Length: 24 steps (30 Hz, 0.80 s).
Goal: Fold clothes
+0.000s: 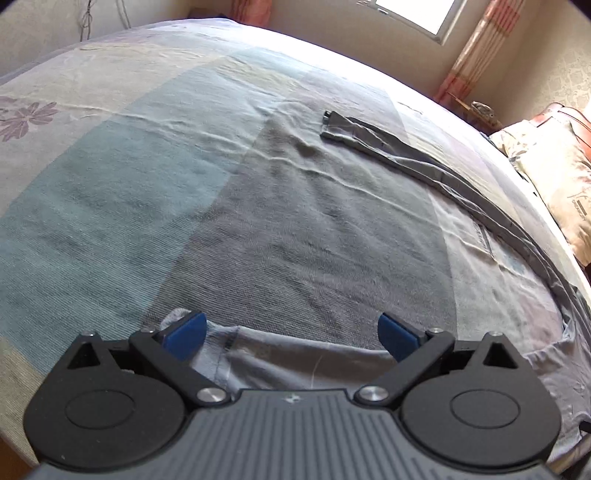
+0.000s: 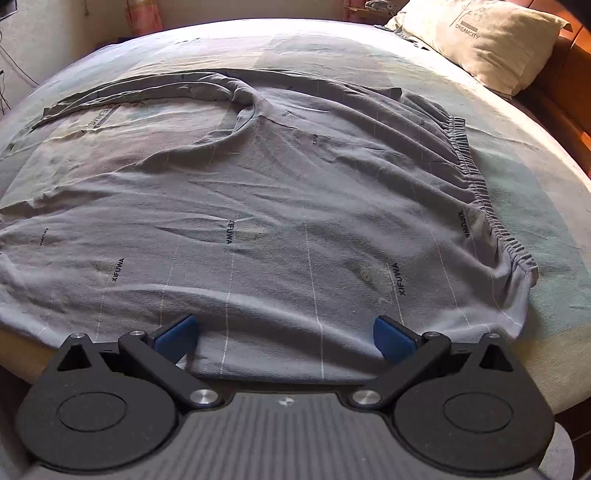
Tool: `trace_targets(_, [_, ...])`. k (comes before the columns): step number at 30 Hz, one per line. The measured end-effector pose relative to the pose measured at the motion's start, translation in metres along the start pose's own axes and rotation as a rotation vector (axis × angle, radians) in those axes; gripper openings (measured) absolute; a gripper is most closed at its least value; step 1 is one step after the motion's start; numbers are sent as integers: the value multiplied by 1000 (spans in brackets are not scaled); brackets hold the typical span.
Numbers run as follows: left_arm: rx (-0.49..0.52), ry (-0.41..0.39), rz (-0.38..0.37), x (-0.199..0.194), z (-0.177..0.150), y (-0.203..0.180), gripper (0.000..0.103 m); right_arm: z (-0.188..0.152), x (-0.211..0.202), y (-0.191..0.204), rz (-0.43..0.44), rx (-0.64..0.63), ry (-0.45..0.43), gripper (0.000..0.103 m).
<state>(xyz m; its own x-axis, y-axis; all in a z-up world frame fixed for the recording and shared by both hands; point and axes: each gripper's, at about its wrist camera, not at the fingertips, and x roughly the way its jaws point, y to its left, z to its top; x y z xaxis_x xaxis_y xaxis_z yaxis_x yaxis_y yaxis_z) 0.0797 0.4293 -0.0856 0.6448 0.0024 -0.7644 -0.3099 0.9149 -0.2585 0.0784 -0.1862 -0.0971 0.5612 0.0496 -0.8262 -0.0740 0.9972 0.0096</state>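
across the bed (image 2: 535, 177) grey sweater (image 2: 258, 206) lies flat, hem toward pillow (image 2: 484, 40); both tongs (image 1: 291, 334) (image 2: 284, 334) released.

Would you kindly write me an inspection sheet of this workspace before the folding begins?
Surface: bed under a patchwork sheet of blue, grey and pale panels, lightly wrinkled.
Job's things: grey long-sleeved shirt printed XIFUWA, spread flat and creased, elastic hem towards the pillow; one sleeve stretched out long across the bed.
Clutter: nothing seen on the sheet besides the pillow marked DREAMCITY.
Grippers: left gripper open over a shirt edge; right gripper open over the near shirt edge; neither is gripping.
Cables: thin wires hanging on the far wall.
Surroundings: bright window, pink patterned curtain, wooden headboard.
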Motion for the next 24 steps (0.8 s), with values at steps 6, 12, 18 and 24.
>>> trace_targets(6, [146,42,-112,-26,-24,-36,100,0,1,0,-1,5,-7,103])
trace_targets(12, [349,62,96,-23,-83,-50,103,-2,1,-1,4,3,-20,103])
trace_targets(18, [403,27,177,-51,-82,-59,101,-4,1,-2,11,-6,-35,103])
trace_targets(24, [519,-6,-15,-51,-70,-127,101,-4,1,-1,9,-4,-43,103])
